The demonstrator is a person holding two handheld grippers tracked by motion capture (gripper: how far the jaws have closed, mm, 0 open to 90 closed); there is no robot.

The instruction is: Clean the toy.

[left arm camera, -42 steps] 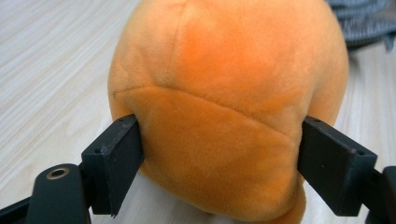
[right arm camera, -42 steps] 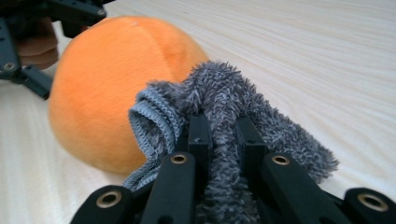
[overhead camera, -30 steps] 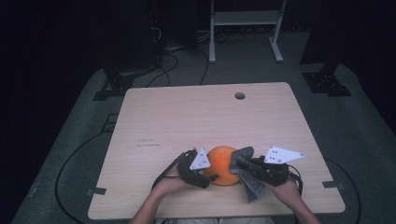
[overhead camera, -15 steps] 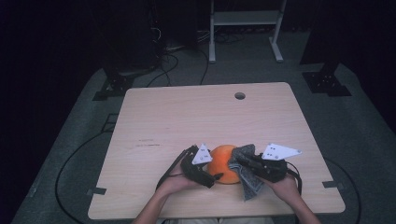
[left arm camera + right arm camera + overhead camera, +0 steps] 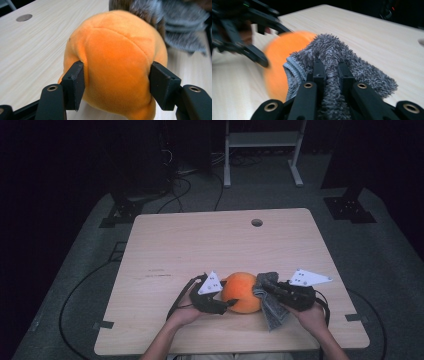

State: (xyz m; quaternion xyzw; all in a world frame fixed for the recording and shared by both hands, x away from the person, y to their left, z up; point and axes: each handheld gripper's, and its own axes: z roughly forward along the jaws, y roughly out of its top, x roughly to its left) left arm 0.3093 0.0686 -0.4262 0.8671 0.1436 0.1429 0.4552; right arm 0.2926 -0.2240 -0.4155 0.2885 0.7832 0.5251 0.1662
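While fingers (image 5: 75,85) pinch plush (image 5: 117,62) — cloth (image 5: 332,62) clamped

The plush ball (image 5: 242,291) sits on the table (image 5: 210,245) near its near edge. The left gripper (image 5: 224,304) lies left of it, the cloth (image 5: 270,302) and right gripper (image 5: 264,285) right.

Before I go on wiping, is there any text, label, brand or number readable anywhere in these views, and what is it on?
Nothing can be read.
Grey three-cornered plate on the left gripper: dark dot marks, too small to read.
Plate on the right gripper: the same, too small.
Wooden table: a faint dark line of marks near its middle left, too small to tell as text.
Orange plush toy and grey cloth: no label visible.
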